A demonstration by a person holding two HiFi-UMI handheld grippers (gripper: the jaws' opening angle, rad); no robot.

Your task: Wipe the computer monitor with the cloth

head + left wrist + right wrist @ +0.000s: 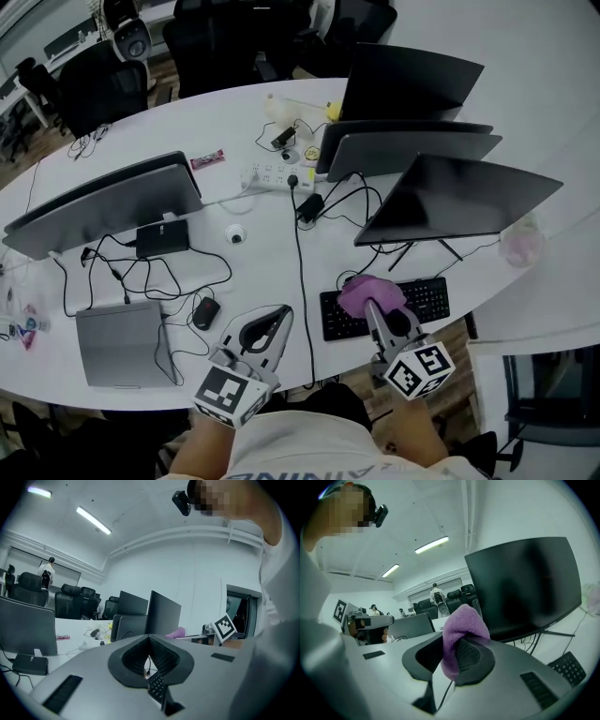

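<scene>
Right gripper: I have my right gripper (377,315) (457,652) held low at the near right edge of the table (225,117); its jaws are clamped on the cloth, nearly together with only the fabric between them.
Cloth: the purple cloth (369,292) (461,620) is bunched between the jaw pads and bulges out past the tips. In the head view it sits over the left end of the black keyboard (427,298).
Monitor: the dark monitor (459,202) (525,585) stands just beyond the keyboard, to the far right of the cloth. In the right gripper view I see its unlit screen to the right of the cloth, with a gap between them; the cloth is not touching it.
Left gripper: my left gripper (279,317) (149,638) is held to the left of the keyboard, near the table's near edge. Its tips meet, and the pads bow apart behind them with nothing gripped.
Near the left gripper: a black mouse (206,312) lies just to its left, and a closed grey laptop (122,342) farther left.
Far side: more monitors, a white power strip (277,176) and loose cables.
</scene>
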